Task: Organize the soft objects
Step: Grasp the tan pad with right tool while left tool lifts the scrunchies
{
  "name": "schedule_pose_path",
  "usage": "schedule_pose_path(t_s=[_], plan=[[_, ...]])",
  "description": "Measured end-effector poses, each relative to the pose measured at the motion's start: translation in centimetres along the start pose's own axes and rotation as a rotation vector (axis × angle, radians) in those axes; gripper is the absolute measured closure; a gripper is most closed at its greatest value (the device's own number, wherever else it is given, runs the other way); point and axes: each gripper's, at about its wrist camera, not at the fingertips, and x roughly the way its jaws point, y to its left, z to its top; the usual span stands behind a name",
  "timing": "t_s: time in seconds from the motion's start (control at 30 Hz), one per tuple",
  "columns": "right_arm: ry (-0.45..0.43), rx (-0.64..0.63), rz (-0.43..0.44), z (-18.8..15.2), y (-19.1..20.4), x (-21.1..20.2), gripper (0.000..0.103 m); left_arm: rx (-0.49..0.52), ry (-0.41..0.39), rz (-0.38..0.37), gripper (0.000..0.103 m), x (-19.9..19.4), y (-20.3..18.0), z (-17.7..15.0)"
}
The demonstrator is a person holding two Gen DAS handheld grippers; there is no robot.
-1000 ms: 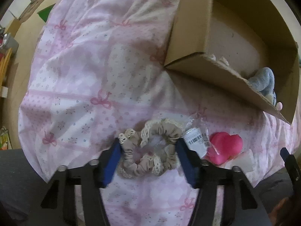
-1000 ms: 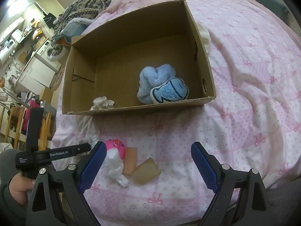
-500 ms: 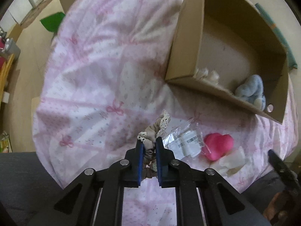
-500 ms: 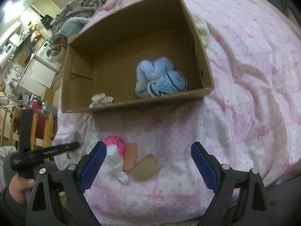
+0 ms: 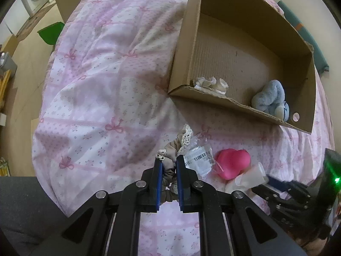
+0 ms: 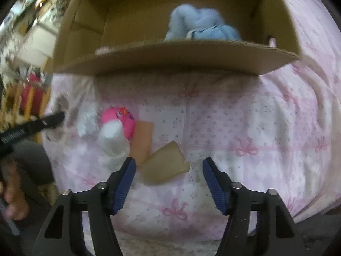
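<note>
My left gripper (image 5: 168, 157) is shut on a beige lace-trimmed scrunchie (image 5: 173, 145), holding it just above the pink quilt. Beside it lie a clear bag with a barcode label (image 5: 198, 155), a pink heart-shaped toy (image 5: 232, 162) and a white soft piece (image 5: 249, 177). My right gripper (image 6: 168, 161) hangs low over the quilt, its jaws closing on either side of a tan soft piece (image 6: 166, 166) without pressing it. A peach piece (image 6: 141, 140) lies just left of it. The cardboard box (image 5: 185, 42) holds a blue plush (image 5: 269, 98) and a white lace item (image 5: 211, 84).
The quilt (image 5: 102, 81) with pink bows covers a bed whose edge drops to the floor on the left, by a green bin (image 5: 50, 34). The box's near wall (image 6: 170, 57) rises close behind the right gripper. A hand (image 6: 12, 200) grips the left tool.
The left jaws closed on the scrunchie and raised it slightly. The right gripper dropped toward the quilt and its jaws narrowed around the tan piece.
</note>
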Motion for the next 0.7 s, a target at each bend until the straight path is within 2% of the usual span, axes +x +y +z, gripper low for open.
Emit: schedule_pose_path(t_s=[0.1, 0.13, 0.33, 0.57, 0.7], plan=[[-0.002, -0.035, -0.011, -0.3, 0.5, 0.1, 0.077, 0.002, -0.002, 0.001, 0.092, 0.1, -0.2, -0.2], [-0.011, -0.042, -0.005, -0.4, 0.6, -0.1, 0.088, 0.003, -0.004, 0.000, 0.092, 0.0, -0.2, -0.3], [-0.094, -0.052, 0.038, -1.2, 0.8, -2.3, 0.091, -0.007, -0.019, -0.008, 0.092, -0.3, 0.2, -0.5], [-0.273, -0.003, 0.086, -1.0, 0.1, -6.7, 0.091, 0.019, -0.077, 0.004, 0.092, -1.8, -0.3, -0.9], [-0.300, 0.012, 0.106, -0.6, -0.4, -7.5, 0.091, 0.050, -0.105, 0.013, 0.092, -2.3, -1.1, -1.1]])
